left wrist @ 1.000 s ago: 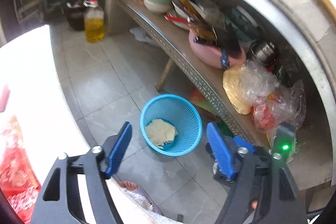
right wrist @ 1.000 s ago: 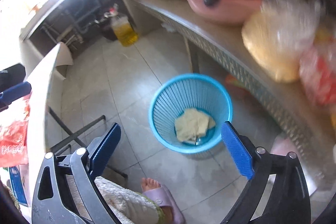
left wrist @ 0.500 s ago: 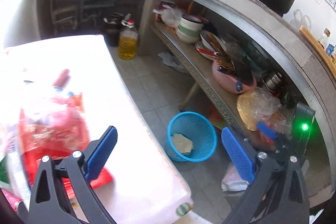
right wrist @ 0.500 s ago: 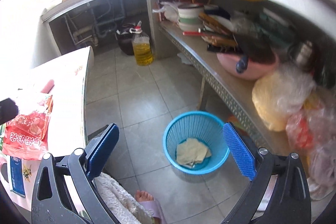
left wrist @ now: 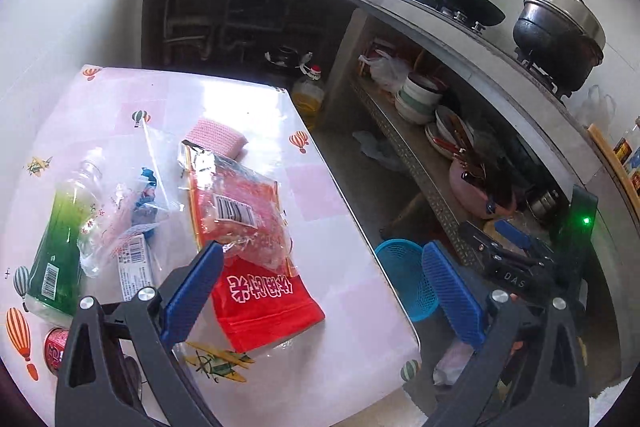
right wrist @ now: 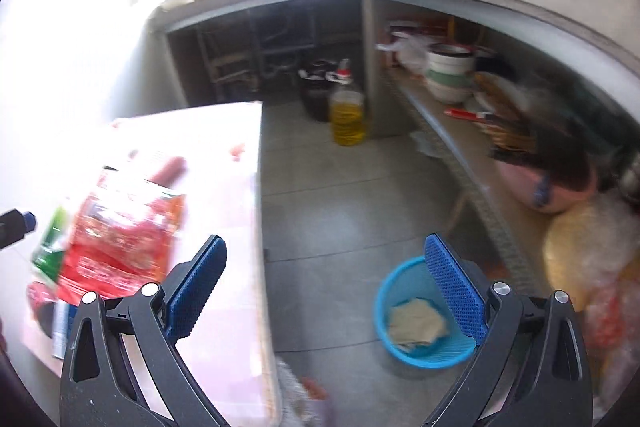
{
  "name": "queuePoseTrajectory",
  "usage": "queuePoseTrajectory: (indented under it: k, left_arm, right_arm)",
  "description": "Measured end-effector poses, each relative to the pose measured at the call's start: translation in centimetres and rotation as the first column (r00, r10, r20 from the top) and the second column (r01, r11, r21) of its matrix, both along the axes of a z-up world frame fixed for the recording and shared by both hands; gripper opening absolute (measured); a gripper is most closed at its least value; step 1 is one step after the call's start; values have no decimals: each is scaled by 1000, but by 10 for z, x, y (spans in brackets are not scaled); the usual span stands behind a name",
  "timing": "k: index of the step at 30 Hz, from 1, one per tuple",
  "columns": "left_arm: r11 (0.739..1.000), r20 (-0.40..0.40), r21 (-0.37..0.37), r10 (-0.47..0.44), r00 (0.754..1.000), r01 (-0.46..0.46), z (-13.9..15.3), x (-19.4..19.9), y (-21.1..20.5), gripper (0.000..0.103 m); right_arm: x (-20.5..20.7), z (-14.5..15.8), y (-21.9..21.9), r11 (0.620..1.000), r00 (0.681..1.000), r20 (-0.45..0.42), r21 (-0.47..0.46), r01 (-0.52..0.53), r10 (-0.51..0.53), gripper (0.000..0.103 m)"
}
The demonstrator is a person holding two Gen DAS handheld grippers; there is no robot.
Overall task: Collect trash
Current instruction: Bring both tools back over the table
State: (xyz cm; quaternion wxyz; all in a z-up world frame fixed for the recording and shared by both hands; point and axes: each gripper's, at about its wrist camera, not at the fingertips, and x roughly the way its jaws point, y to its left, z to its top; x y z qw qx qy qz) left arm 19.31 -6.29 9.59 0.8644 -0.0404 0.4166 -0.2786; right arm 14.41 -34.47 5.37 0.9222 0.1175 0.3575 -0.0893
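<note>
Our left gripper (left wrist: 320, 291) gapes wide and empty above a crinkly red plastic snack bag (left wrist: 248, 239) on the pale balloon-print table (left wrist: 352, 227). Our right gripper (right wrist: 326, 287), equally wide, holds nothing. Beyond it, the round blue mesh plastic basket (right wrist: 420, 347) on the floor cradles crumpled beige paper (right wrist: 416, 319), unseen from the left wrist camera. Only that camera shows a green plastic bottle (left wrist: 56, 227).

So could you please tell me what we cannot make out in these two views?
- Left wrist: the can on the table is cut off by the left claw.
- Left wrist: the basket contents are hidden by the table edge and claw finger.
- Right wrist: the red bag and green bottle are motion-blurred; labels unreadable.
- Right wrist: the window area is overexposed.
</note>
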Motion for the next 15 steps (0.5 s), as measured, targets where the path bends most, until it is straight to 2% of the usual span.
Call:
queuePoseTrajectory:
  k: [6, 11, 13, 15]
  left_arm:
    - [999, 14, 41, -12, 1000, 11, 23, 29, 16, 97]
    - [991, 56, 109, -77, 995, 71, 45, 79, 5, 97]
    - [982, 27, 145, -127, 992, 122, 44, 108, -5, 97]
    - [971, -41, 173, -157, 987, 162, 36, 140, -15, 97]
  right_arm:
    - [26, 5, 15, 990, 998, -11, 126, -67, 69, 95]
    - [40, 7, 32, 958, 985, 1, 232, -168, 173, 95]
    - [44, 7, 42, 942, 978, 5, 271, -201, 207, 95]
    - [49, 4, 51, 925, 969, 6, 296, -239, 249, 95]
